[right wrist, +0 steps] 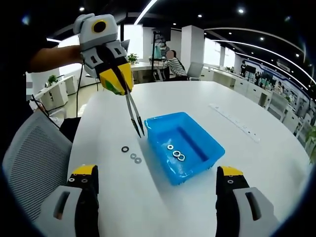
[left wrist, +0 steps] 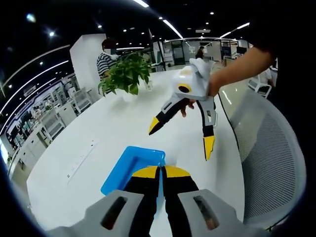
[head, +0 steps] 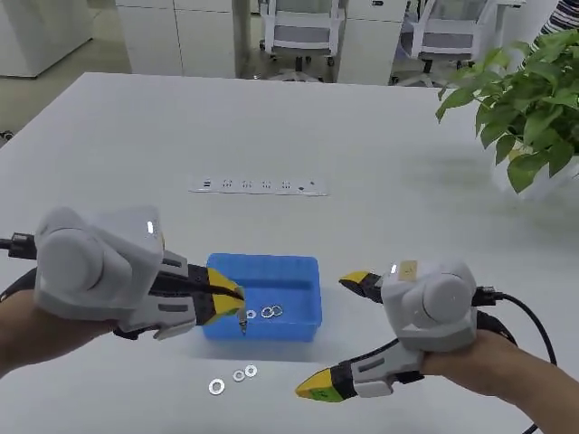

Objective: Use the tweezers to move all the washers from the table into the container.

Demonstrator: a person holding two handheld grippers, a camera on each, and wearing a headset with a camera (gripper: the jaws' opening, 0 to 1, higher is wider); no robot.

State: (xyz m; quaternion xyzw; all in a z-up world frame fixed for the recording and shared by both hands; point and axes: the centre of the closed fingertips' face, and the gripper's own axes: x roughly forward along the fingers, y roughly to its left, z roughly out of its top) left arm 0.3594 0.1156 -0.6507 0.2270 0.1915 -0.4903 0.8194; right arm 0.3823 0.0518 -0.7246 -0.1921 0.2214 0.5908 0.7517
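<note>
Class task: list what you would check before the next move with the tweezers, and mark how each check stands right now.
1. Left gripper shut on the tweezers: ok.
2. Tweezers tips empty: cannot tell, too small to see.
3. All washers in the container: not ok; three loose washers lie on the table.
4. Container upright and open, with three stored washers inside: ok.
5. Right gripper open and apart from the loose washers: ok.

Blue container point(left wrist: 118, 177) just past the pinched-together left gripper point(left wrist: 160, 171), right gripper point(left wrist: 178, 144) splayed beyond.
</note>
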